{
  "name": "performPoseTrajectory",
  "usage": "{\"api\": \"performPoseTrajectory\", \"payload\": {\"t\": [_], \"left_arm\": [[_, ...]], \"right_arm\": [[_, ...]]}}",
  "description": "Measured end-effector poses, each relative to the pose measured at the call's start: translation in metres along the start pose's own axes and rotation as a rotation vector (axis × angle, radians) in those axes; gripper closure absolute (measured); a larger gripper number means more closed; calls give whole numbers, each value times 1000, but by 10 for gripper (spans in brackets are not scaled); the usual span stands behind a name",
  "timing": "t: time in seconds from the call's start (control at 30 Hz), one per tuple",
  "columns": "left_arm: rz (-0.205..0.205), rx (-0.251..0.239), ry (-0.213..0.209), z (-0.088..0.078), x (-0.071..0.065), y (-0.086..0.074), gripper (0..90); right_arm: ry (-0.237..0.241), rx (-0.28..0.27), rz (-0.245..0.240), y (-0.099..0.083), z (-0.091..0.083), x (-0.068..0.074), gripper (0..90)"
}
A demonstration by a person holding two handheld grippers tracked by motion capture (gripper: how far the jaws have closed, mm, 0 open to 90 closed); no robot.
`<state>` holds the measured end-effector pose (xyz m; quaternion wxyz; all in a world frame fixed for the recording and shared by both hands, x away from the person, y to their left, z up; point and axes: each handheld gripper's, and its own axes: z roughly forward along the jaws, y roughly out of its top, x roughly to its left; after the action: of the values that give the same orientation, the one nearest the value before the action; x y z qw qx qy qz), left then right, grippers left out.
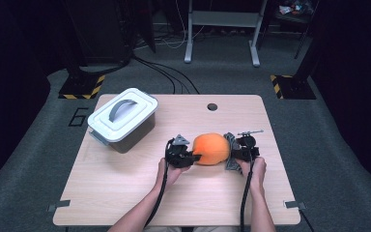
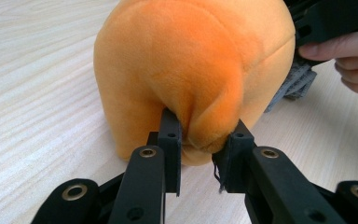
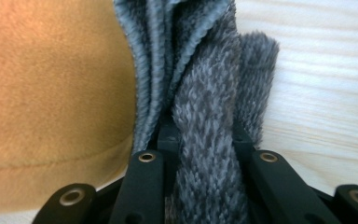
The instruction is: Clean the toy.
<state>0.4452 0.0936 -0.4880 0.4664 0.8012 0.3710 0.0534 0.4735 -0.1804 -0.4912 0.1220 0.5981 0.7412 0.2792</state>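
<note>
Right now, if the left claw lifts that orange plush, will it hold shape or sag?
The orange plush likely sags: its fabric already bunches into a fold where the left claw pinches it. It is probably light for its bulk, as the nap looks soft and stuffed. It seems unlikely to slip, since fuzzy pile should grip the pads.

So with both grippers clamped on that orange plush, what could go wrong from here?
1. The left gripper pinches just a small fold of the round orange plush toy; a pull could slip it free.
2. The right gripper is shut on the fuzzy grey fabric piece alone, so tugging may strain where it joins the plush.
3. The grey lidded plastic box sits close on the left; a swing that way might knock it.
</note>
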Motion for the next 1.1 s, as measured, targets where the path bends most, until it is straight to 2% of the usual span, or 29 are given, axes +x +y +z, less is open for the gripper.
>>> {"api": "performPoseTrajectory", "payload": {"t": [0.2,0.33,0.4,0.47,0.53,0.63,0.77,0.9,1.1], "left_arm": [[3,0,1,0,0,0,735],[8,-1,4,0,0,0,735],[16,-1,9,0,-1,0,735],[14,2,9,0,-1,0,735],[17,0,12,0,-2,0,735],[19,2,13,0,-2,0,735],[25,2,15,0,-3,1,734],[19,2,16,0,-3,1,734],[24,7,16,0,-4,1,733]], "right_arm": [[-11,-82,17,1,-30,-4,737],[-17,-153,-12,5,-56,2,737],[17,-197,-40,8,-68,6,737],[31,-220,-56,10,-78,14,737],[72,-245,-78,13,-87,23,737],[107,-253,-102,16,-91,35,736],[173,-249,-128,19,-88,48,736],[211,-237,-159,21,-84,62,735],[211,-219,-217,26,-78,84,735]]}}
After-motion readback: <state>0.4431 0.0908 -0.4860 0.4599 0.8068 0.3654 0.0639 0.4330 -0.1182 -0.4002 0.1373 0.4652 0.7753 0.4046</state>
